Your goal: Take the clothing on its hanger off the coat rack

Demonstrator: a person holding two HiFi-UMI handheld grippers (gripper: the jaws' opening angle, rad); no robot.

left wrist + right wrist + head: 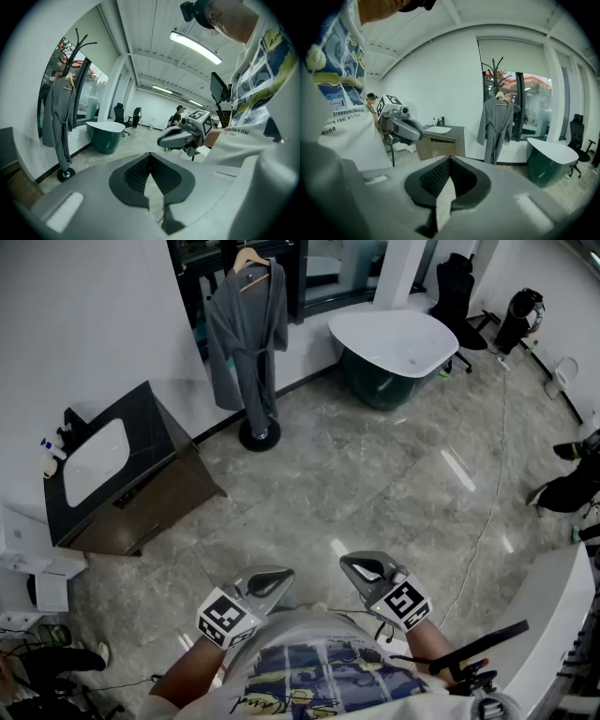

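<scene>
A grey robe (246,329) hangs on a wooden hanger (251,261) on a black coat rack, whose round base (260,434) stands on the floor at the far side of the room. The robe (56,110) shows at the left of the left gripper view and the robe (496,124) right of centre in the right gripper view. My left gripper (267,582) and right gripper (366,568) are held close to my body, far from the rack. Both are shut and hold nothing. Their tips point towards each other.
A white bathtub (398,343) with a dark green body stands right of the rack. A dark vanity with a white sink (122,474) stands against the left wall. Office chairs (459,287) stand at the back right, and a cable (487,512) lies on the stone floor.
</scene>
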